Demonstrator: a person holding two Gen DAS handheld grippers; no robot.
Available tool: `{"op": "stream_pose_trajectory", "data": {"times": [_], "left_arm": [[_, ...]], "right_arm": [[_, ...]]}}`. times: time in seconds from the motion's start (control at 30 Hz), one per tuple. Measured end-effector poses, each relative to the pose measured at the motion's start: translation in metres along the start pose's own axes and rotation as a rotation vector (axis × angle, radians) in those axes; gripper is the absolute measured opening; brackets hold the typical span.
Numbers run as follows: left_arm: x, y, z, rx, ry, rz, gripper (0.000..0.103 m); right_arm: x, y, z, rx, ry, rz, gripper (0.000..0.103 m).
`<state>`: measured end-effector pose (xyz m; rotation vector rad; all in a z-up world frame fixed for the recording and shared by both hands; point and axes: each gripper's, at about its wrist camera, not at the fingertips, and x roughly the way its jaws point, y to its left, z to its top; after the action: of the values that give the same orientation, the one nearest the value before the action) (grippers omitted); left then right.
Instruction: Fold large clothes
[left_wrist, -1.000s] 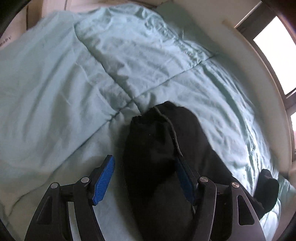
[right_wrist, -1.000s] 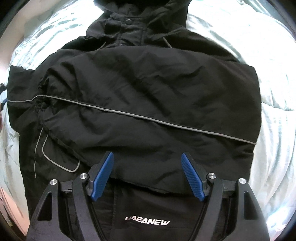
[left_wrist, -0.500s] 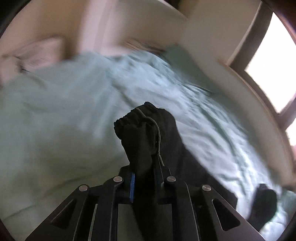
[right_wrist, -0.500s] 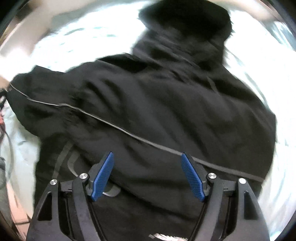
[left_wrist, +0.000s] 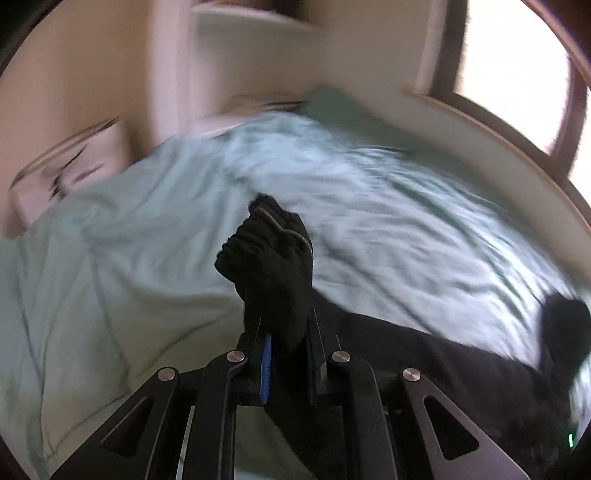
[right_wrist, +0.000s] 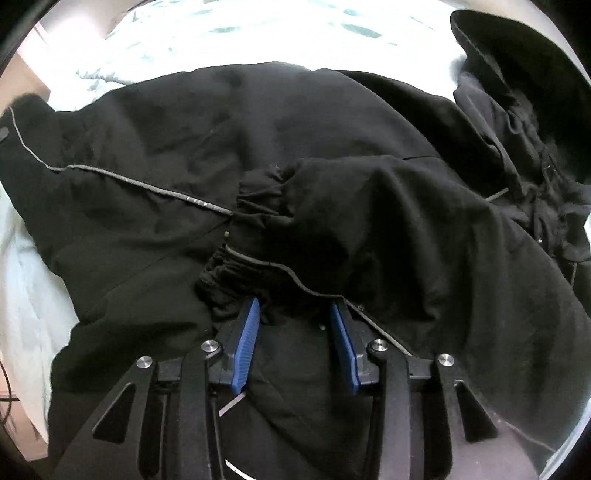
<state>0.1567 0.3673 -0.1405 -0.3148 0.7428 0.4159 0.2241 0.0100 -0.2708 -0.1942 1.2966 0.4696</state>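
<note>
A large black hooded jacket (right_wrist: 184, 140) with thin grey piping lies spread on a pale green bed. In the left wrist view my left gripper (left_wrist: 286, 343) is shut on the gathered cuff of a black sleeve (left_wrist: 273, 258) and holds it lifted above the bedding; the sleeve trails down to the right. In the right wrist view my right gripper (right_wrist: 295, 325) hovers over the jacket with its jaws partly open around the other sleeve's elastic cuff (right_wrist: 255, 236), which lies folded across the jacket's body. The hood (right_wrist: 517, 74) lies at upper right.
Pale green duvet (left_wrist: 147, 258) covers the bed. A white box (left_wrist: 70, 170) sits by the wall at the left. A window (left_wrist: 517, 55) and a pale ledge run along the right. A black clump of fabric (left_wrist: 565, 325) lies at the far right.
My left gripper closed on the sleeve cuff and lifted it off the bed. My right gripper narrowed its jaws and swung over the jacket to the other sleeve's cuff.
</note>
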Motion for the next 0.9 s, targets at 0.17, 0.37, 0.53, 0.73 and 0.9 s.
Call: {"op": "stream_pose_trajectory", "data": {"times": [0.17,0.37,0.53,0.73,0.9], "left_arm": [[-0.043,-0.074,-0.01,0.146,-0.016,-0.219,0.014],[-0.088,-0.183,-0.049,0.334,0.003,-0.433,0.013],[-0.115,-0.278,-0.096,0.531,0.051,-0.564,0.013],[-0.122,-0.374,-0.17,0.703,0.217,-0.747,0.013],[-0.094,-0.408,-0.218,0.705,0.494,-0.821,0.023]], "right_arm": [[-0.046,-0.019,-0.007,0.013,-0.053,0.051,0.044],[-0.118,-0.064,-0.064,0.076,-0.136,0.009,0.044],[-0.16,-0.107,-0.128,0.129,-0.166,-0.168,0.044],[-0.173,-0.174,-0.185,0.317,-0.137,-0.168,0.044],[-0.164,-0.207,-0.209,0.484,-0.106,-0.038,0.05]]}}
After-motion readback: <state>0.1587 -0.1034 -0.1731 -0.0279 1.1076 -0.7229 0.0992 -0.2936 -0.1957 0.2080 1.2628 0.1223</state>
